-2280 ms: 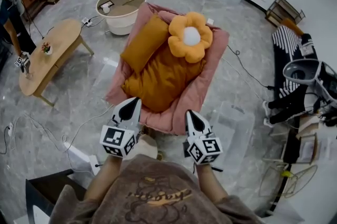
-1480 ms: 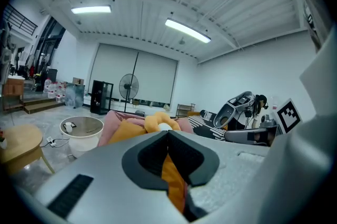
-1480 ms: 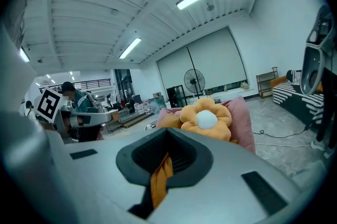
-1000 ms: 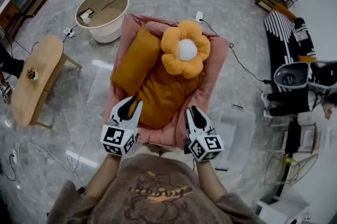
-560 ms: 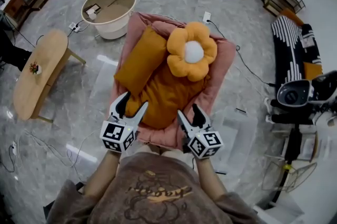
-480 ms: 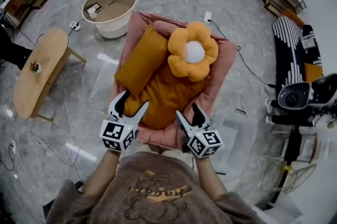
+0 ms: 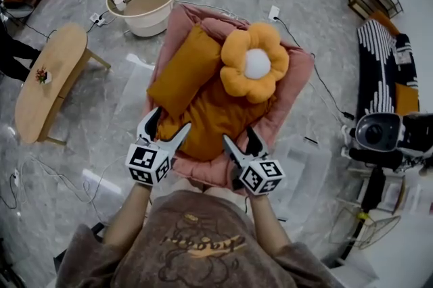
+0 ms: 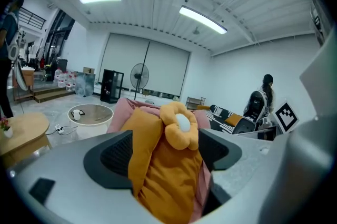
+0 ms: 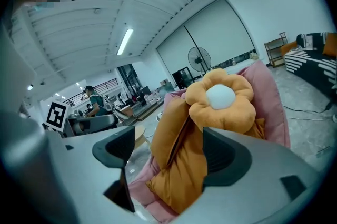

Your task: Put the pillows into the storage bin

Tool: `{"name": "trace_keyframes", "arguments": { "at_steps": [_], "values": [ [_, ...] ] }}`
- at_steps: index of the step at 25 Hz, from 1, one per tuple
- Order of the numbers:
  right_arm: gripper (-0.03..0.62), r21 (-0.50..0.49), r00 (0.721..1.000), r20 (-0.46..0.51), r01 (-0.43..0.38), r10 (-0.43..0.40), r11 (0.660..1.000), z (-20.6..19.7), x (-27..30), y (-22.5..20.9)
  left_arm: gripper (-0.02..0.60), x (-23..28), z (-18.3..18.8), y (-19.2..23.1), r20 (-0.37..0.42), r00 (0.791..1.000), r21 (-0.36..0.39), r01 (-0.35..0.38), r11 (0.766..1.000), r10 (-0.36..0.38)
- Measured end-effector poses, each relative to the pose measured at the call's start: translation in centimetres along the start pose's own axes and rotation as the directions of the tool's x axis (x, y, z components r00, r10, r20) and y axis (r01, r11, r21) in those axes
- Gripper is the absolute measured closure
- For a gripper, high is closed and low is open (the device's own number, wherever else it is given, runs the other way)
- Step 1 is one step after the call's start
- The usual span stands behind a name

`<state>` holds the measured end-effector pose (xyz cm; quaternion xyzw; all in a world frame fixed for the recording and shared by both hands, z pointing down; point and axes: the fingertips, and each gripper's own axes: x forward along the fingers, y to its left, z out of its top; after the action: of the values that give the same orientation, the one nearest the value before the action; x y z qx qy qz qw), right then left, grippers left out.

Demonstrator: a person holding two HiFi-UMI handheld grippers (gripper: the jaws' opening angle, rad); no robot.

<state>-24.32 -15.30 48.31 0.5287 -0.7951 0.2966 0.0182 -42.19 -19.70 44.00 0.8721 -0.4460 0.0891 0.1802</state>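
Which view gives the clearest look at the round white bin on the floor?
The head view: the round white bin shows whole from above, rim and inside both visible. The left gripper view catches it only small and side-on, left of the orange pillows. The right gripper view does not show it.

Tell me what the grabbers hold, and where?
Nothing yet. The left gripper and right gripper have just been opening; jaws apart by the big pillow, not pinching it.

The pillows [image 7: 206,114] are mustard orange, the flower cushion [image 7: 255,63] white-centred, the lounger [image 7: 200,168] pink.
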Motion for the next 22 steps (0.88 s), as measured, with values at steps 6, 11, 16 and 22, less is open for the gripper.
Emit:
{"name": "trace_keyframes", "arguments": {
  "at_steps": [6, 11, 16, 22],
  "values": [
    [0.200, 0.019, 0.997, -0.076, -0.026, 0.028, 0.999, -2.6, 4.6, -0.9, 0.209, 3.4, -2.4, 3.1, -0.048, 0.999, -0.004, -0.020, 1.000, 0.019],
    [0.201, 0.009, 0.990, -0.127, -0.063, 0.064, 0.998, -4.8, 10.5, -1.0, 0.209, 6.7, -4.2, 7.2, -0.069, 0.997, 0.011, -0.032, 0.999, 0.032],
    [0.201, 0.003, 0.982, -0.165, -0.090, 0.089, 0.996, -6.7, 16.1, -1.6, 0.207, 9.7, -6.9, 10.9, -0.112, 0.993, 0.028, -0.034, 0.999, 0.037],
    [0.201, 0.018, 0.974, -0.198, -0.104, 0.106, 0.994, -9.2, 22.3, -2.2, 0.192, 13.0, -10.0, 15.2, -0.152, 0.988, 0.029, -0.026, 0.999, 0.030]
  ]
}}
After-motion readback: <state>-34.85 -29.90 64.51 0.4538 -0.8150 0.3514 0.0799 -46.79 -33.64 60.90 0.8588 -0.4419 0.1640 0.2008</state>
